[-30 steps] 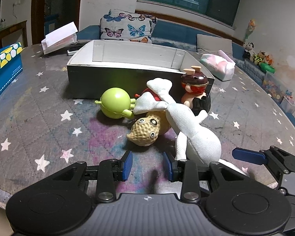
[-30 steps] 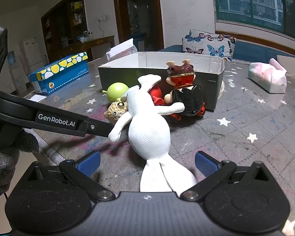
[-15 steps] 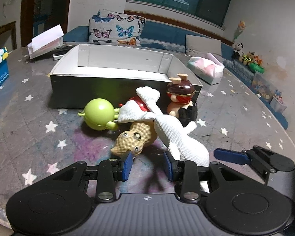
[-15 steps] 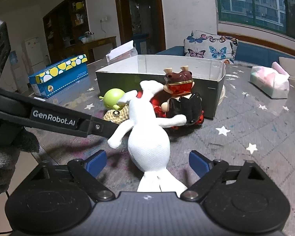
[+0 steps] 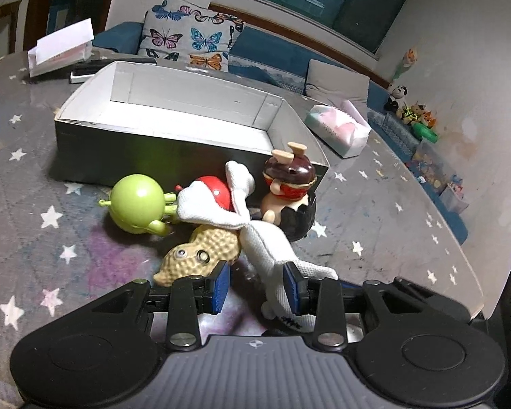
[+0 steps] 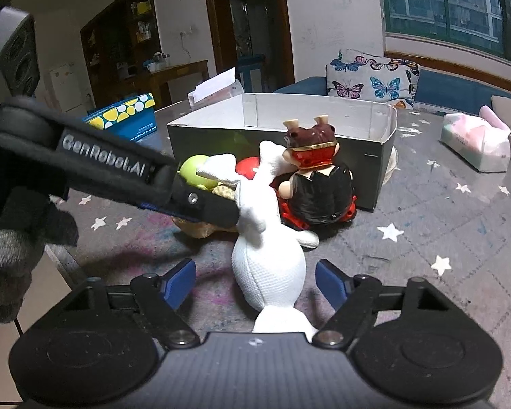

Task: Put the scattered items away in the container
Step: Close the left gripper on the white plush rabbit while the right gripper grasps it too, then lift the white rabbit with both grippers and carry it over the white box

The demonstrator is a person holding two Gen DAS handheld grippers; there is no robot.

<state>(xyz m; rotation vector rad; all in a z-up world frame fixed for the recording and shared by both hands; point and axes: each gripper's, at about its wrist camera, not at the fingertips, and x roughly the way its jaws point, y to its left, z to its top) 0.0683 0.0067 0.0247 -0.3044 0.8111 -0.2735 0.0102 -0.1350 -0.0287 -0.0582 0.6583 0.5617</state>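
Both my claws stand spread at the white plush rabbit [image 6: 268,266]: right claw [image 6: 255,284] straddles its body, left claw [image 5: 255,284] its arm, on the table [image 5: 385,225] before the box [image 5: 126,156].

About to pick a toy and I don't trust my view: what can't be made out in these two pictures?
- Box floor: the near wall hides part of it in both views.
- Red toy: mostly covered by the white plush in the left view.
- Peanut toy: the left tongs arm blocks nearly all of it in the right view.
- Plush's bottom end: cut off behind the right tongs body.
- Shelf contents, right view: too small.
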